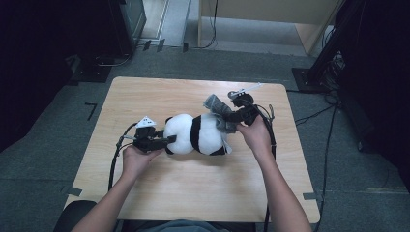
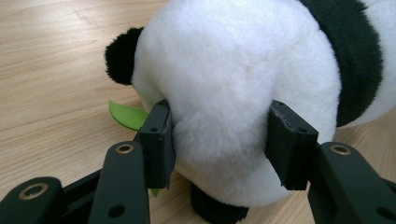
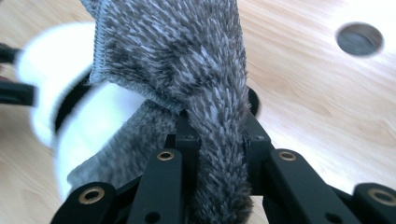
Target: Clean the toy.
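A: What is hidden? The one black-and-white plush panda toy (image 1: 196, 134) lies on its side at the middle of the pale wooden table (image 1: 145, 96). Its face is turned away; in the high view its far end is covered by grey cloth.

B: In the left gripper view the panda (image 2: 233, 84) is cut off at 3 o'clock. One black ear sits at 10 o'clock. A green felt leaf (image 2: 128, 115) pokes out beneath, half hidden behind the jaw.

A: Left gripper (image 1: 167, 140), at 9 o'clock of the toy: jaws part spread, pads dented into the white fur, pinching the panda's rounded end.

B: Right gripper (image 1: 237, 116), at 2 o'clock of the toy: jaws drawn close, pinching one grey fuzzy knit scarf (image 3: 187, 70). Pile bristly, salt-and-pepper, with a ribbed edge. Its lower end is cut off.

A: The panda behind the scarf is blurred there. One dark round hole in the tabletop (image 3: 359, 38), at 1 o'clock, soft-edged.

B: Count: two grippers, two hands, one toy, one scarf, one leaf.
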Demonstrator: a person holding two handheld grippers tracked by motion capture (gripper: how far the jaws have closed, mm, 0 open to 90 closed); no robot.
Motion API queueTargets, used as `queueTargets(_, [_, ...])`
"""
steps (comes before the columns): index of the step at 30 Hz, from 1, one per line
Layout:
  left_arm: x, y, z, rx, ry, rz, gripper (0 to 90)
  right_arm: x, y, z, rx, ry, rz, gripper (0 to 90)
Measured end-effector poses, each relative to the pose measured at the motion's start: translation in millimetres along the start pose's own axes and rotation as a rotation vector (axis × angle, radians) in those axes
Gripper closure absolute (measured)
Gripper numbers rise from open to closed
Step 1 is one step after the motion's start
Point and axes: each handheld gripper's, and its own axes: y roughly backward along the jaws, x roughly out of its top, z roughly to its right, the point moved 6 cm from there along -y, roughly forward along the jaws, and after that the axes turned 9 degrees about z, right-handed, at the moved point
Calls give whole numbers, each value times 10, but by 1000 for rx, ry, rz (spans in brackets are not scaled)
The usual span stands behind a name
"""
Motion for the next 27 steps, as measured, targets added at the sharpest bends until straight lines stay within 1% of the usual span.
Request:
queueTargets(2, [-4, 0, -2, -2, 2, -1, 486, -85, -21, 62, -20, -6, -22, 757])
queueTargets(5, [-4, -1, -3, -3, 3, 0, 487, -194, -68, 108, -4, -23, -23, 760])
queueTargets(7, [-6, -1, -6, -6, 3, 3, 488, -231, -87, 129, 14, -43, 1, 762])
queueTargets(9, [-6, 0, -11, -11, 3, 4, 489, -264, -110, 150, 13, -57, -7, 762])
queueTargets(12, [-8, -1, -12, -13, 3, 9, 490, -332, -175, 175, 5, -53, -23, 762])
queueTargets(16, [-15, 4, -17, -18, 8, 15, 489, -379, -192, 222, 7, -82, -29, 765])
queueTargets(19, [-15, 10, -18, -24, 8, 15, 488, -341, -104, 248, 10, -104, 8, 772])
queueTargets(22, [-12, 13, -17, -27, 14, 16, 489, -256, 27, 234, 3, -101, 34, 772])
queueTargets(23, [-11, 13, -16, -25, 13, 16, 488, -212, 80, 223, 5, -96, 51, 773])
queueTargets(25, [-8, 15, -15, -26, 13, 18, 488, -119, 189, 182, 16, -106, 76, 773])
queueTargets(27, [-5, 14, -14, -26, 15, 21, 488, -14, 290, 114, 32, -92, 103, 773])
